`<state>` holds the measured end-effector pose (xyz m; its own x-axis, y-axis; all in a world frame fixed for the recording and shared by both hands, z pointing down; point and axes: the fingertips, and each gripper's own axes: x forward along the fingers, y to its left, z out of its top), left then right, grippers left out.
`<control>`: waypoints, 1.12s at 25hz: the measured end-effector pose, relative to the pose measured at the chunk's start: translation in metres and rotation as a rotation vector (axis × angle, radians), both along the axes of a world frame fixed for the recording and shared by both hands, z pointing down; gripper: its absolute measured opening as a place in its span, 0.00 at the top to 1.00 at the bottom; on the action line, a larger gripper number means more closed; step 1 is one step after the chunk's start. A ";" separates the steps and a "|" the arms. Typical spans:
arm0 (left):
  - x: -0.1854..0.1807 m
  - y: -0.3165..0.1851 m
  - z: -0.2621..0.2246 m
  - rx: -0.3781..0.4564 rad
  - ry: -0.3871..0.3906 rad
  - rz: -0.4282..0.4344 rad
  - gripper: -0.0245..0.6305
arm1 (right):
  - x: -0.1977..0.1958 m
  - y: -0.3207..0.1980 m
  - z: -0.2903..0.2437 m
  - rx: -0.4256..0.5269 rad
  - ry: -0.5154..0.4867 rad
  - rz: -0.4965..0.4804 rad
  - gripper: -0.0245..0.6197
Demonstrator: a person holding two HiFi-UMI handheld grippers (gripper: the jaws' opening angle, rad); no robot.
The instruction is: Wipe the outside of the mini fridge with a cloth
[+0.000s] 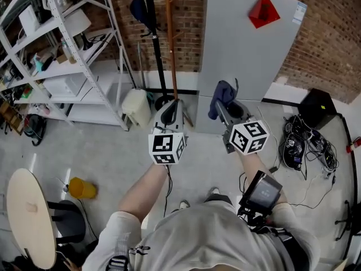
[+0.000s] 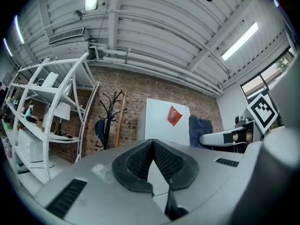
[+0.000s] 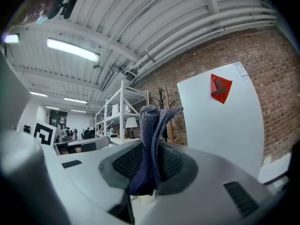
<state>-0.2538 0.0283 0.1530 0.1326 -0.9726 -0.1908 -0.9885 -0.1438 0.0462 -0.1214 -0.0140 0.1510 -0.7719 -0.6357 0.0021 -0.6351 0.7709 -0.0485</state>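
A tall pale-grey fridge (image 1: 248,44) stands against the brick wall with a red paper tag (image 1: 263,10) on its door. It also shows as the fridge (image 2: 164,123) and the fridge (image 3: 220,125). My right gripper (image 1: 228,103) is shut on a dark blue cloth (image 1: 221,97), held low in front of the fridge door. The folded cloth (image 3: 151,144) sticks up between the jaws. My left gripper (image 1: 172,110) is shut with nothing in it, just left of the fridge's lower corner; its pads (image 2: 161,161) meet at the tip.
A black coat stand (image 1: 155,44) and a wooden pole (image 1: 171,44) rise left of the fridge. White metal shelving (image 1: 62,55) fills the left. A white bin (image 1: 137,107), a yellow cup (image 1: 82,188), a round table (image 1: 28,219) and tangled cables (image 1: 307,145) sit on the floor.
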 end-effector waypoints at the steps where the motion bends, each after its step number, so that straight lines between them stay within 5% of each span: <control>1: 0.000 -0.009 -0.002 0.003 -0.002 0.001 0.96 | 0.000 -0.010 -0.003 0.007 -0.006 -0.001 0.84; 19: 0.039 -0.233 -0.082 0.114 -0.007 -0.068 0.96 | 0.034 -0.247 -0.091 0.206 0.007 -0.080 0.84; 28: 0.017 -0.298 -0.129 0.154 -0.021 -0.087 0.96 | 0.003 -0.325 -0.139 0.274 0.036 -0.110 0.84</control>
